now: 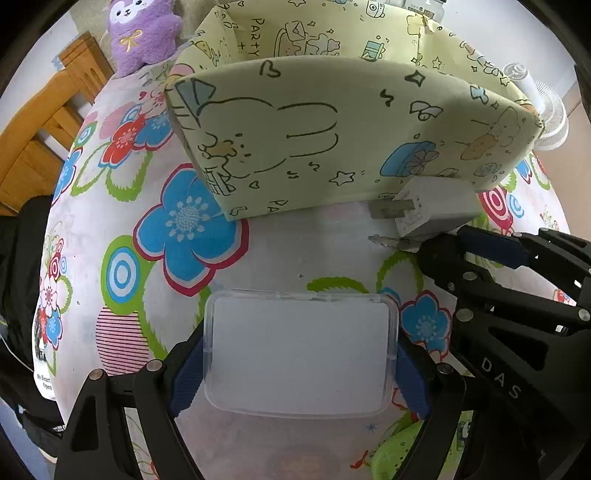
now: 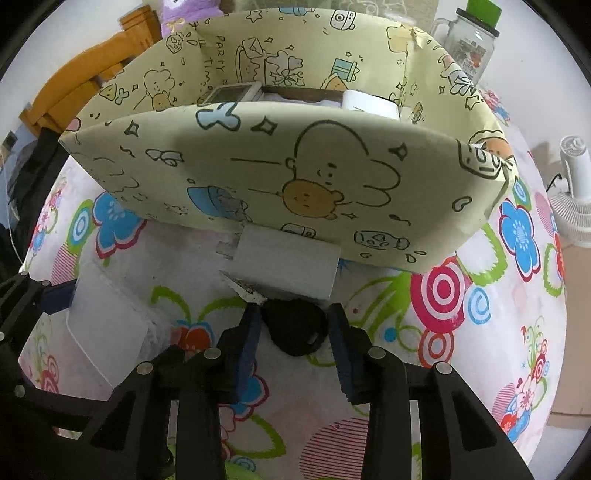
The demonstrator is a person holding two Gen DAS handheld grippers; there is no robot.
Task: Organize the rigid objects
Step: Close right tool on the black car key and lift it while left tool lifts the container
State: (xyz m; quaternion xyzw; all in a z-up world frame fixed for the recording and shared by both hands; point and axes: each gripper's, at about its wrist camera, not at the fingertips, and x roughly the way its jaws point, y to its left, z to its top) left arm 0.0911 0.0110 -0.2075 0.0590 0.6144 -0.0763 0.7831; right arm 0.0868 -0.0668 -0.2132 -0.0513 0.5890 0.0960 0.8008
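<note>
My left gripper (image 1: 300,363) is shut on a clear plastic case with a white insert (image 1: 300,352), held just above the flowered tablecloth. In the right wrist view the case (image 2: 107,325) shows at the left. My right gripper (image 2: 295,332) stands around a black-headed key (image 2: 295,330); its fingers sit on either side of the key head with small gaps. The key blade (image 2: 243,288) points toward a white charger plug (image 2: 288,260) lying against the yellow cartoon-print box (image 2: 280,173). The box (image 1: 351,136) holds several items. The right gripper (image 1: 461,243) also shows in the left wrist view, beside the charger (image 1: 432,210).
A purple plush toy (image 1: 142,33) sits behind the box. A wooden chair (image 1: 44,122) stands at the left. A glass jar with a green lid (image 2: 471,40) and a white fan (image 2: 572,195) are at the right. A green object (image 1: 395,454) lies near the left gripper.
</note>
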